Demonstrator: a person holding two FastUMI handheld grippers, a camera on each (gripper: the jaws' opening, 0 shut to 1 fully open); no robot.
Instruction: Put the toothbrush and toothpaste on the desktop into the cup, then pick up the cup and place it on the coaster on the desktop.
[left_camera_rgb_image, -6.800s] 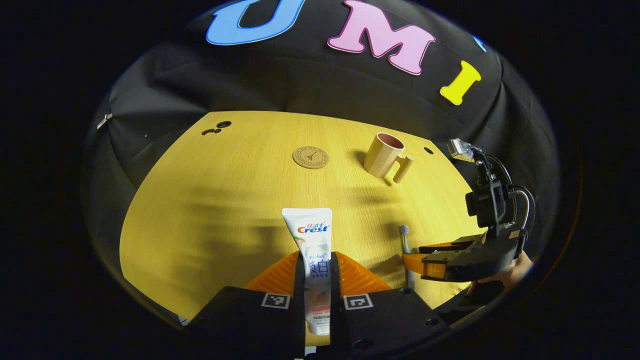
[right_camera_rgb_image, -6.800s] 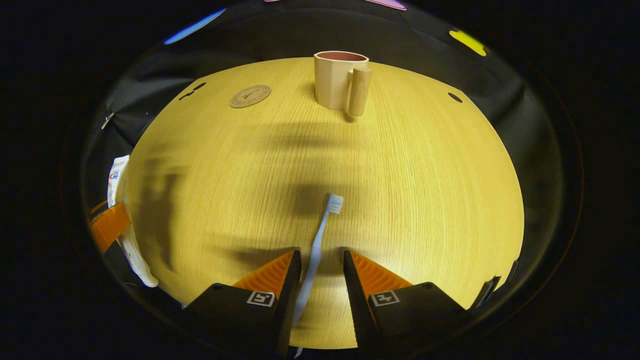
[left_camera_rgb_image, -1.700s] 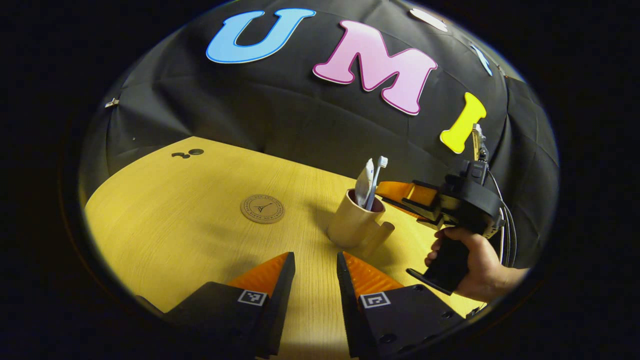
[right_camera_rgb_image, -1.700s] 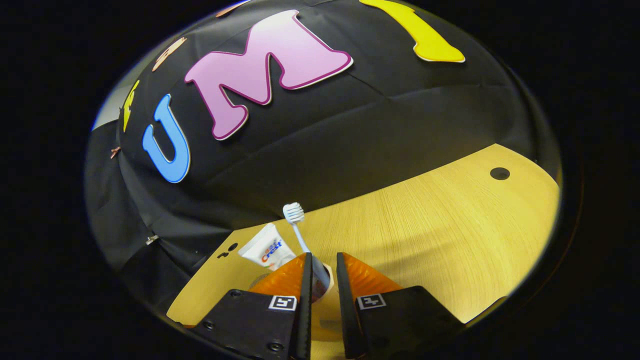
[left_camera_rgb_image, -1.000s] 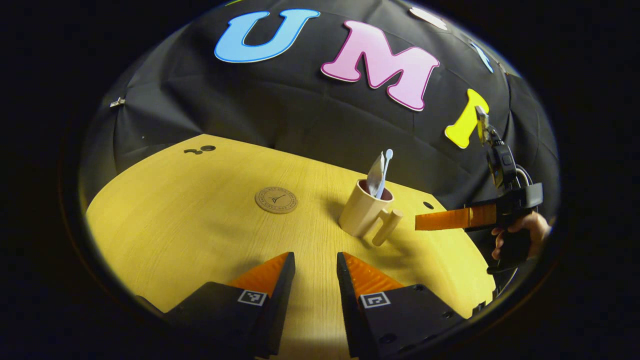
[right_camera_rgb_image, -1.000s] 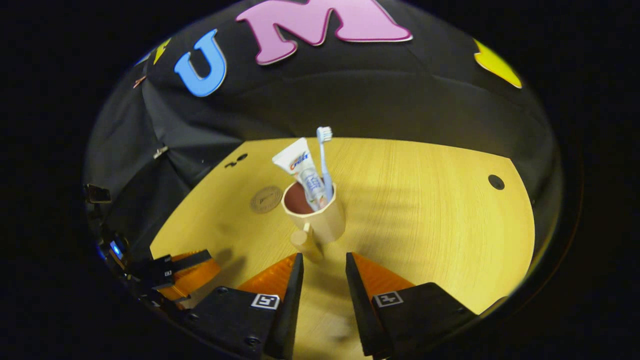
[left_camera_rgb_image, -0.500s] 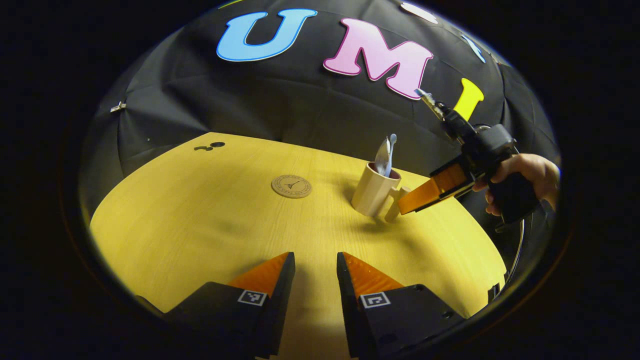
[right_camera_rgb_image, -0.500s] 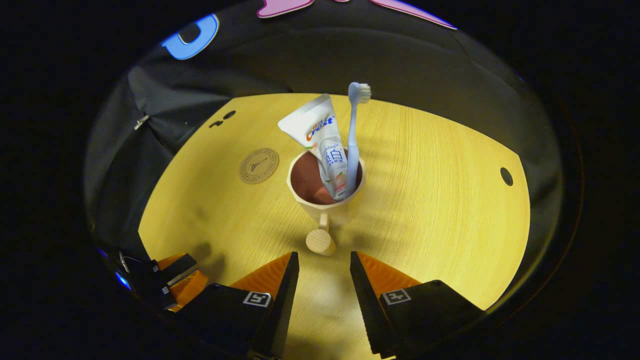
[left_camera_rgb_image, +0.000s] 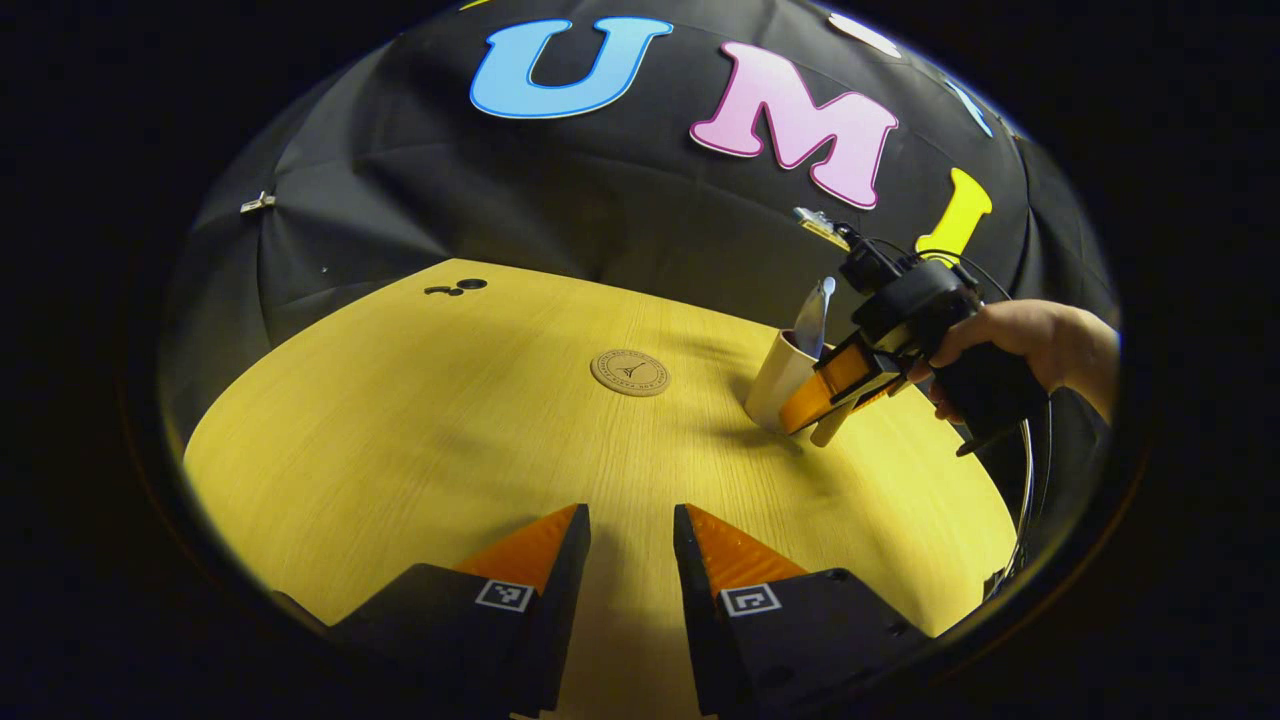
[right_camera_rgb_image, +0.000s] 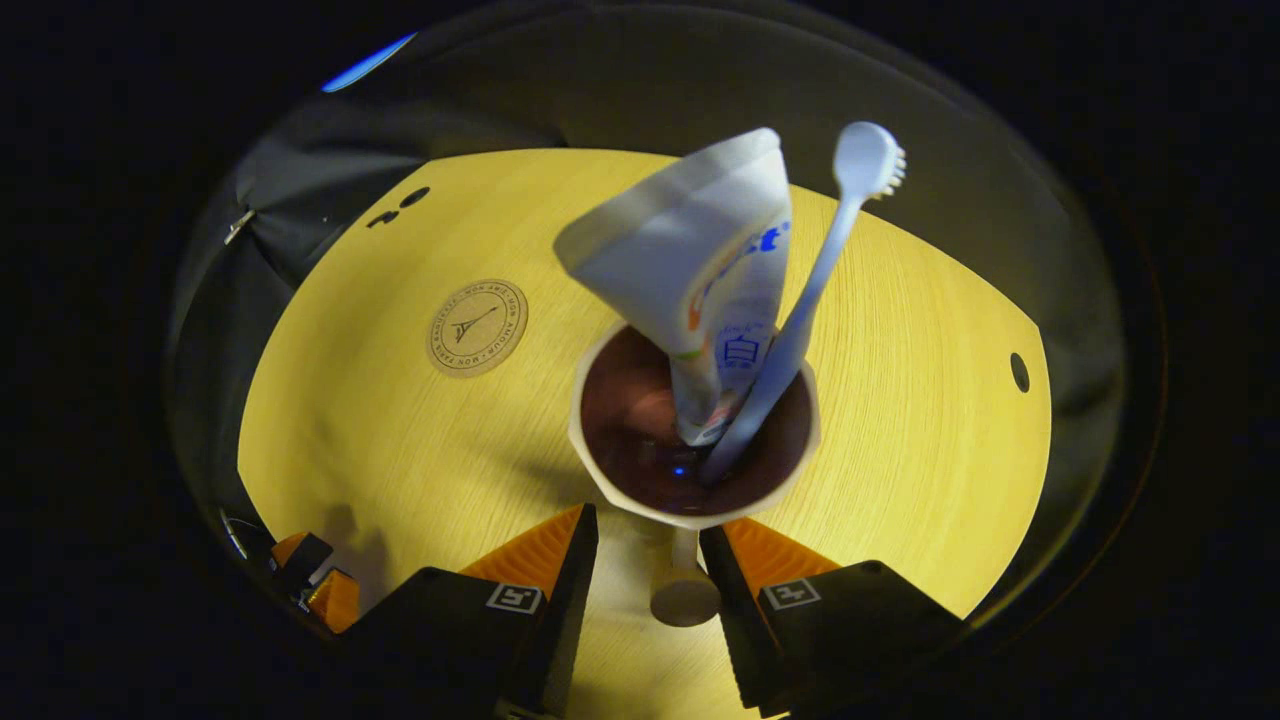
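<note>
Left gripper view. The left gripper (left_camera_rgb_image: 632, 560) is held low over the near part of the desktop (left_camera_rgb_image: 400, 430), its fingers spread with nothing between them; it is judged to be kept back so that the way to the cup is left free. The coaster (left_camera_rgb_image: 629, 372) lies flat toward the far side of the desktop, bare, well apart from this gripper. The cup (left_camera_rgb_image: 780, 380) stands upright just to the right of the coaster, not on it. The toothpaste (left_camera_rgb_image: 810, 322) is seen rising from the cup's mouth. The right gripper (left_camera_rgb_image: 835, 385), carried by a hand (left_camera_rgb_image: 1010, 340), is tilted down against the cup's near side, where the handle sticks out.

Right gripper view. The cup (right_camera_rgb_image: 690, 440) is looked into from above. The toothpaste (right_camera_rgb_image: 715, 290) and the toothbrush (right_camera_rgb_image: 810, 300) are both lodged inside, leaning against the rim with their upper ends out, so the first part of the task is judged done. The cup's handle (right_camera_rgb_image: 685, 590) lies between the right gripper's (right_camera_rgb_image: 648, 545) spread fingers; contact cannot be told, but probably no pinch is made yet. The placing suggests the handle is meant as the grip point for lifting. The coaster (right_camera_rgb_image: 478, 327) lies to the left of the cup, near but apart.
</note>
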